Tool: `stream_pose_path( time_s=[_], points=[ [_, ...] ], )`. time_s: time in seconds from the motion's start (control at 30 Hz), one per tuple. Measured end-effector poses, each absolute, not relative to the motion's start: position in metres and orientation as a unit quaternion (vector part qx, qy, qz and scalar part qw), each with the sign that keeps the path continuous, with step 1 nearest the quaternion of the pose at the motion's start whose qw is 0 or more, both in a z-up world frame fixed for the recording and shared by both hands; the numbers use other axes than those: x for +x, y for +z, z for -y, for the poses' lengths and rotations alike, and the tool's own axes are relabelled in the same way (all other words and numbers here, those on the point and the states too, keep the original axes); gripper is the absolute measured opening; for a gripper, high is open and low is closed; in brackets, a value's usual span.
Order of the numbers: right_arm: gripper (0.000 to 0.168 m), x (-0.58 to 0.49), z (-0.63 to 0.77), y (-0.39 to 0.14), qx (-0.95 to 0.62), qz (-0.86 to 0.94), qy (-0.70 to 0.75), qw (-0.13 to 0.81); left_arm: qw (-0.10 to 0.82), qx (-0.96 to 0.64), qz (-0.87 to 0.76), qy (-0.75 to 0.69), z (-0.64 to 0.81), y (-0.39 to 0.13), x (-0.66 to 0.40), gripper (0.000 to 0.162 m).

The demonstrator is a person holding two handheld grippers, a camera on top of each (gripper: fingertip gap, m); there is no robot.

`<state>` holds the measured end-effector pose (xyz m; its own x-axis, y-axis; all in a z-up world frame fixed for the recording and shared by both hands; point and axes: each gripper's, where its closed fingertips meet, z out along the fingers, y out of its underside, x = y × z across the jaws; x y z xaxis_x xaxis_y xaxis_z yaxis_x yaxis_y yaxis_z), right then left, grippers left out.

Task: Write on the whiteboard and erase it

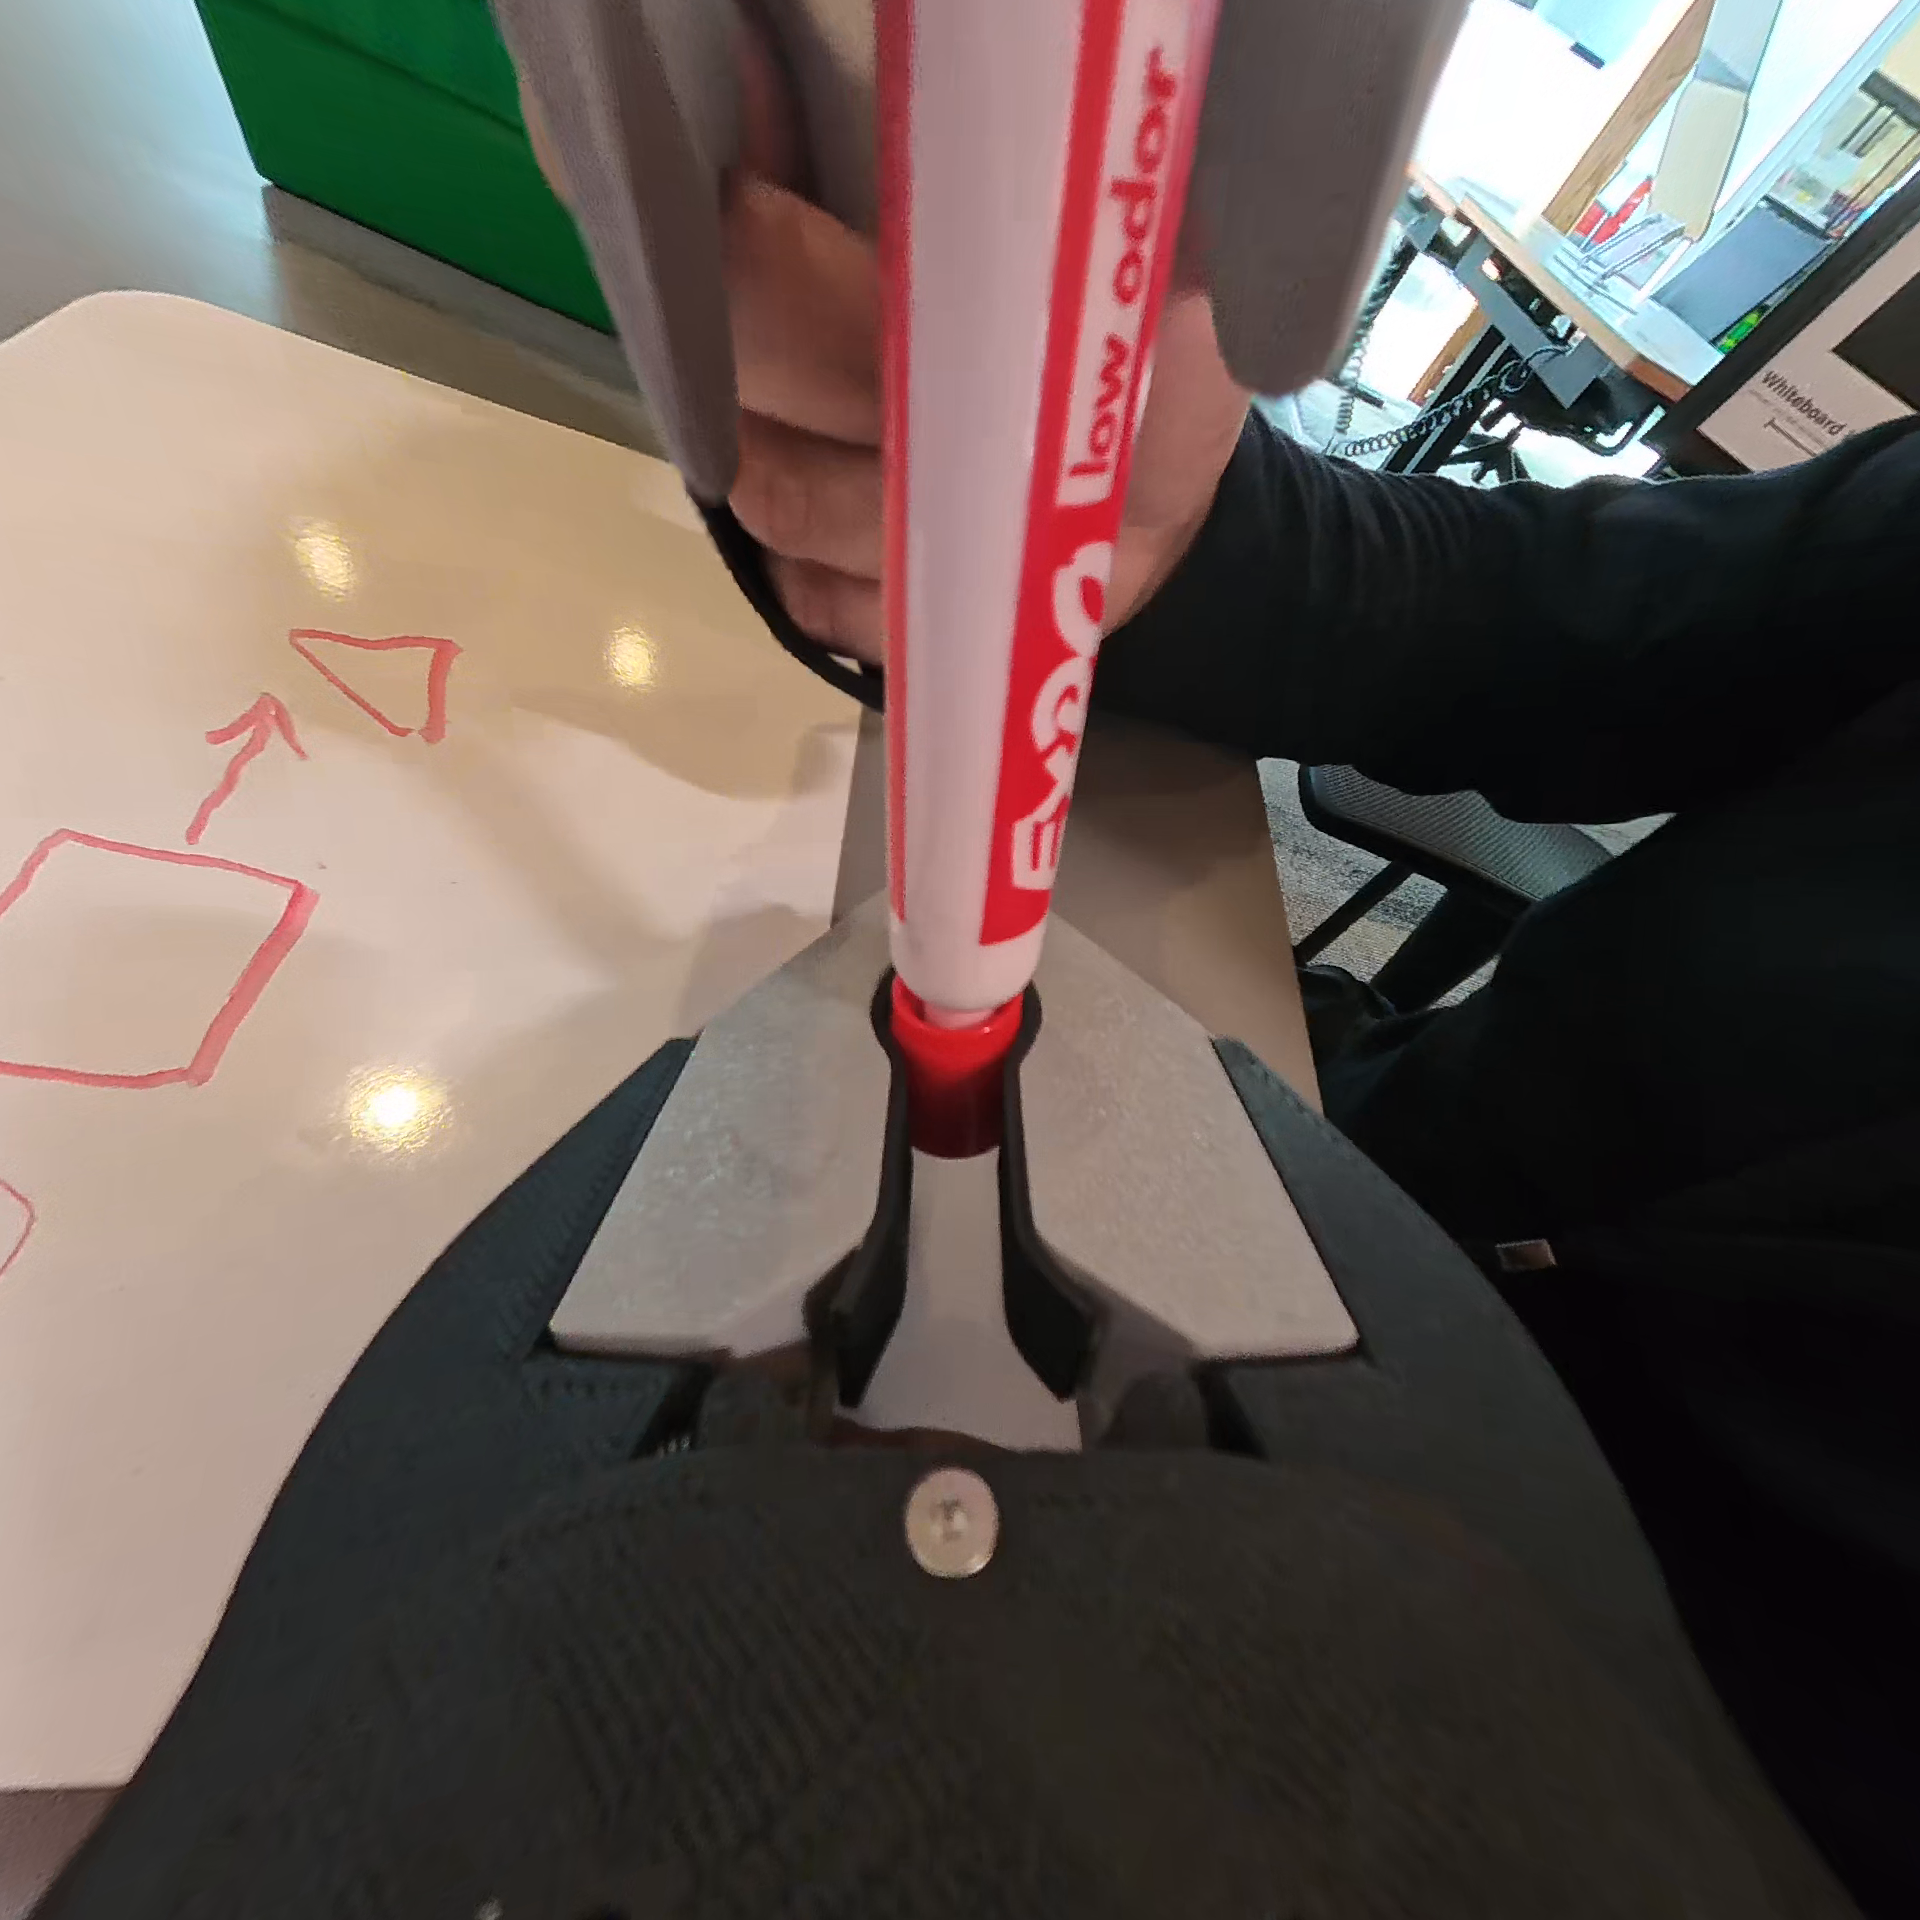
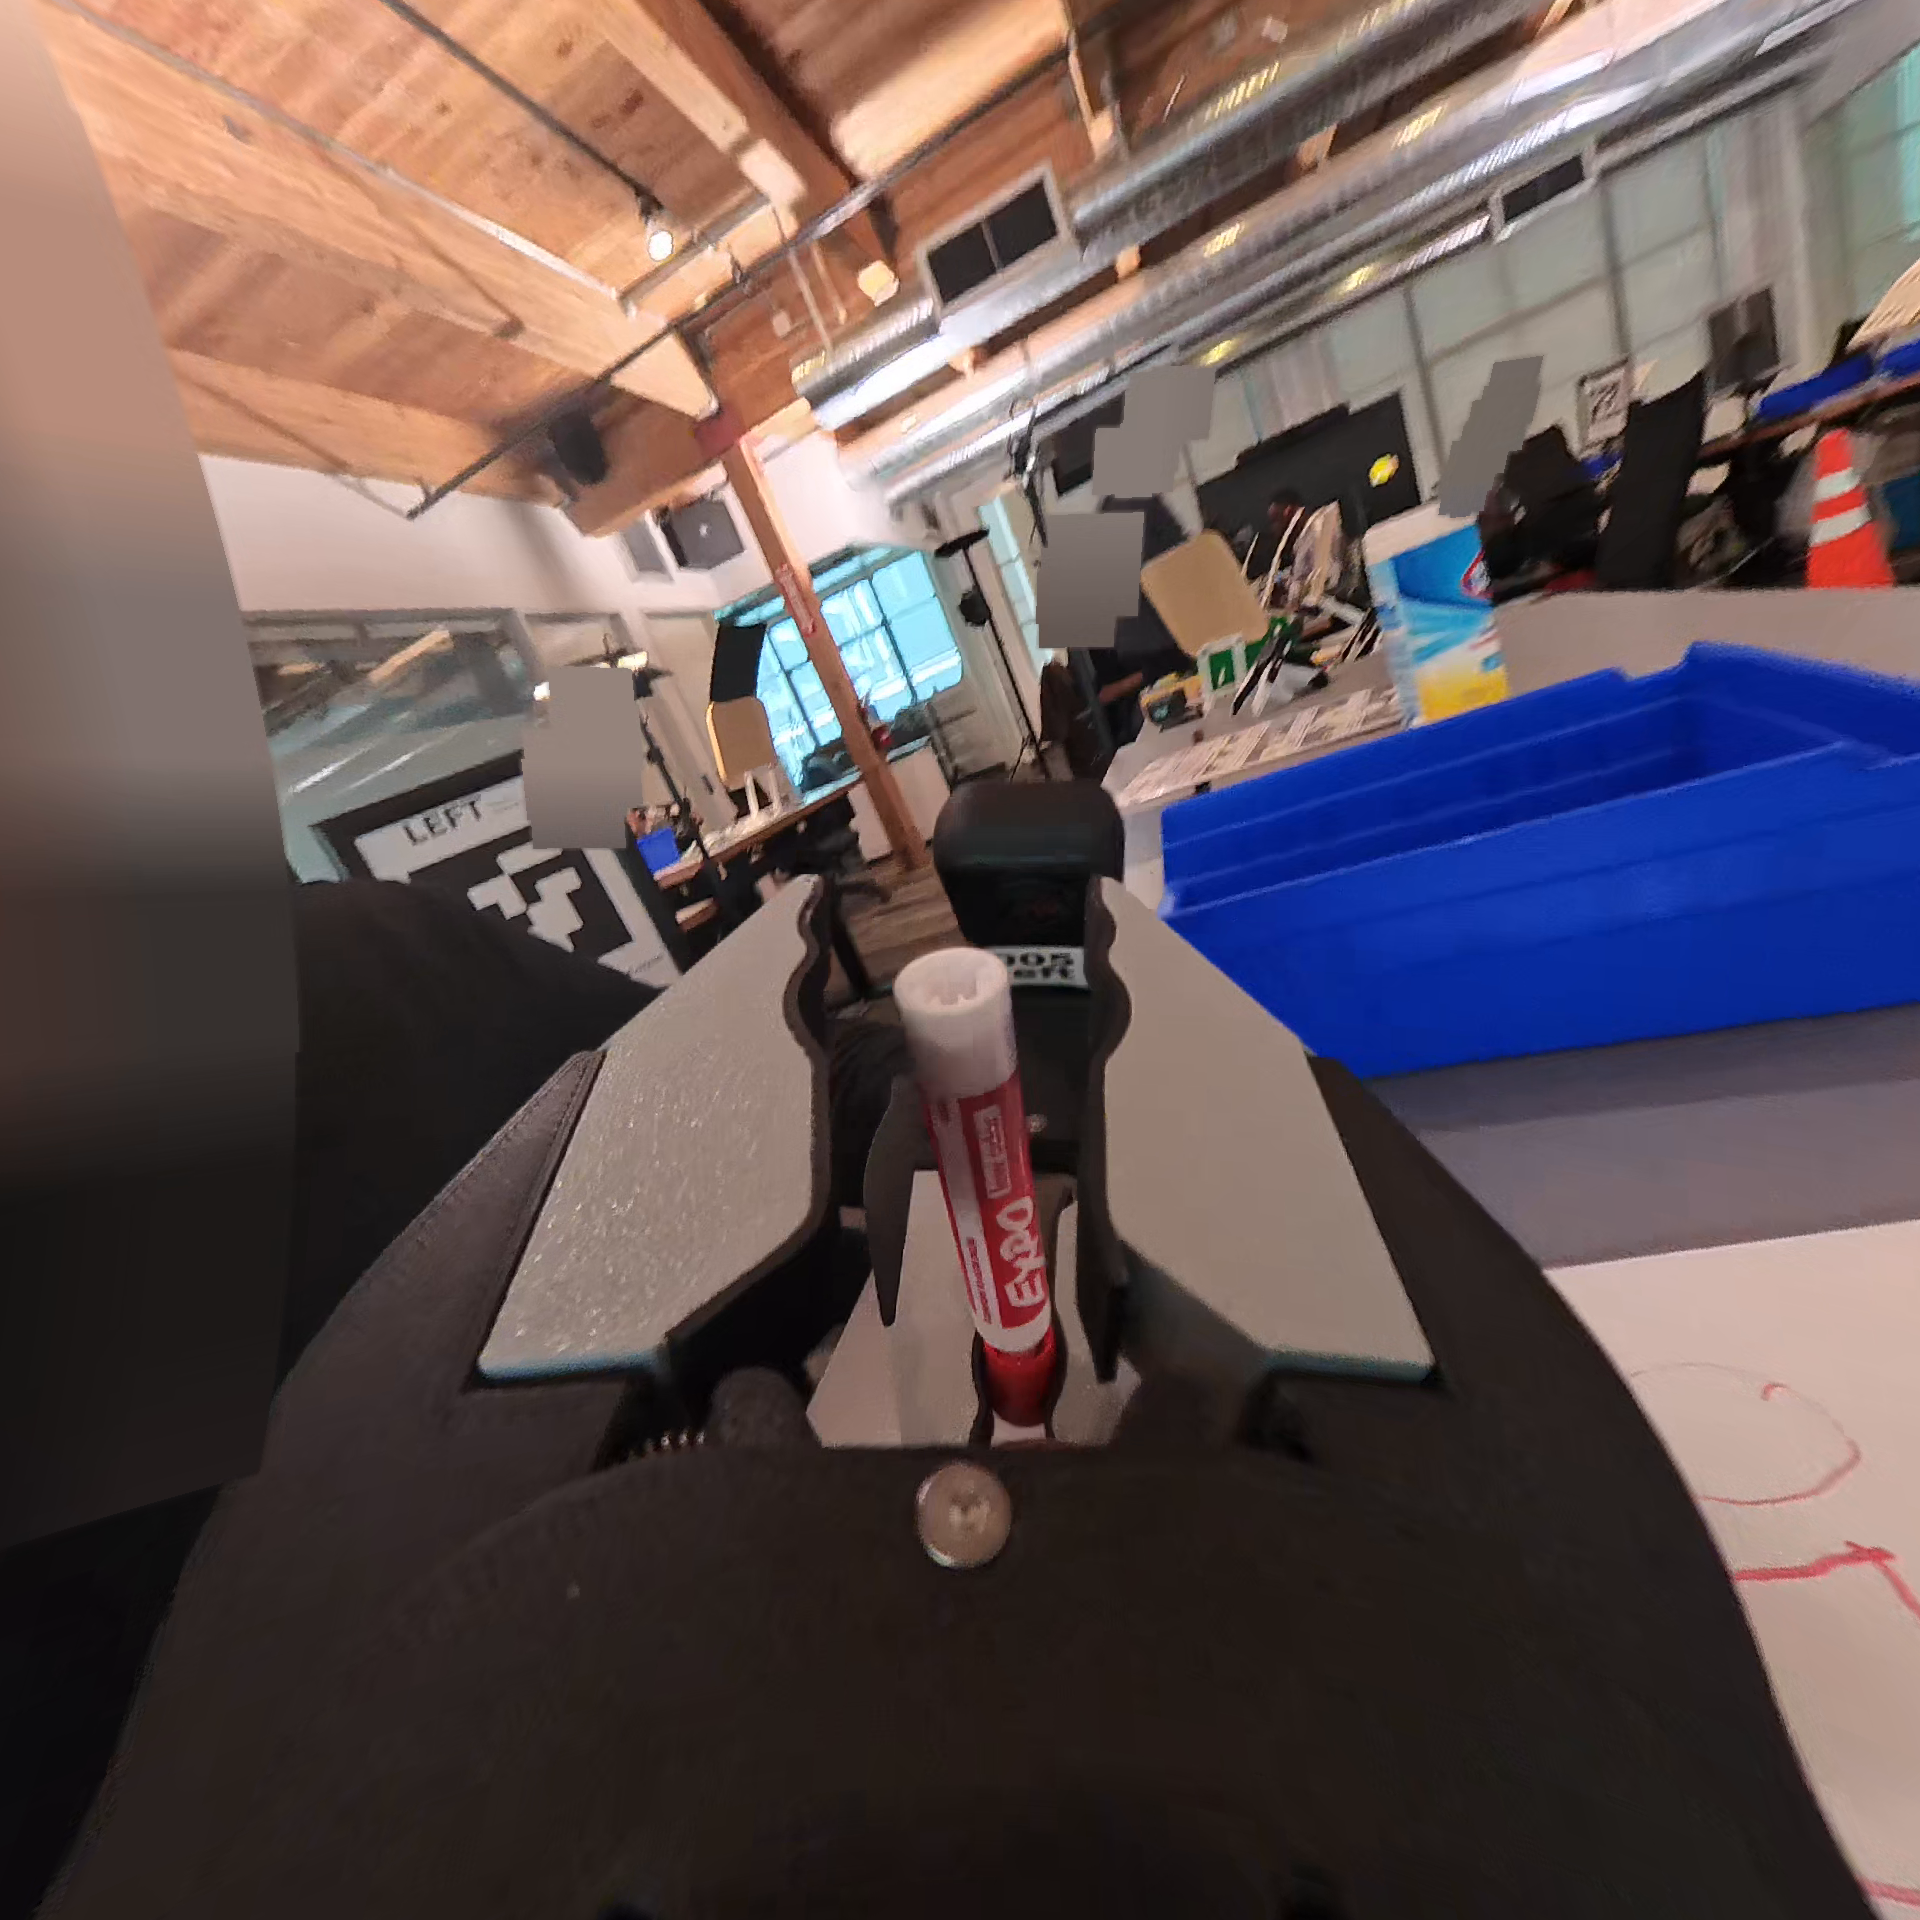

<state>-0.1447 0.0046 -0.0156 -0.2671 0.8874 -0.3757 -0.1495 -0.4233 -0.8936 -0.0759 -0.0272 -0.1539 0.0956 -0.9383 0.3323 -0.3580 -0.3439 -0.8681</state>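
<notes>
My left gripper (image 1: 956, 1003) is shut on the red cap (image 1: 951, 1091) of a white and red marker (image 1: 997, 520). The marker rises from the cap towards my right gripper (image 1: 997, 426). In the right wrist view the marker (image 2: 982, 1174) points its white end at me, between the fingertips of the right gripper (image 2: 956, 914). Its jaws stand apart on both sides of the marker without touching it. The whiteboard (image 1: 468, 987) lies flat at the left with a red square, arrow and triangle drawn on it. It also shows in the right wrist view (image 2: 1714, 1351).
A hand and black sleeve (image 1: 1558, 623) are behind the right gripper. A green box (image 1: 395, 135) stands beyond the whiteboard. Blue bins (image 2: 1558, 883) sit on the grey table (image 2: 1558, 1164) at the right. A mesh chair (image 1: 1455, 862) is past the table edge. There is about 15 cm between the tips of the two grippers.
</notes>
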Motion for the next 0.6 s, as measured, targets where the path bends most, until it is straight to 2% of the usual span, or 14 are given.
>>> stream_pose_path(
  time_s=[0.07,0.13,0.33,0.43,0.6],
  points=[
    [0.041,-0.155,0.002,-0.024,-0.486,0.408,0.684,0.361,0.303,-0.672,-0.484,-0.471,0.029,-0.155,-0.075,0.008],
    [0.017,-0.159,0.009,-0.028,-0.481,0.430,0.672,0.363,0.298,-0.672,-0.487,-0.472,0.031,-0.156,-0.075,0.007],
    [0.016,-0.158,-0.007,-0.036,-0.523,0.428,0.589,0.443,0.315,-0.689,-0.458,-0.465,0.019,-0.154,-0.078,0.007],
    [0.015,-0.160,-0.020,-0.043,-0.557,0.409,0.538,0.482,0.342,-0.717,-0.464,-0.392,0.003,-0.166,-0.083,0.007],
    [0.016,-0.171,0.016,-0.042,-0.495,0.487,0.581,0.424,0.317,-0.683,-0.513,-0.412,0.028,-0.166,-0.076,0.007]
  ],
)
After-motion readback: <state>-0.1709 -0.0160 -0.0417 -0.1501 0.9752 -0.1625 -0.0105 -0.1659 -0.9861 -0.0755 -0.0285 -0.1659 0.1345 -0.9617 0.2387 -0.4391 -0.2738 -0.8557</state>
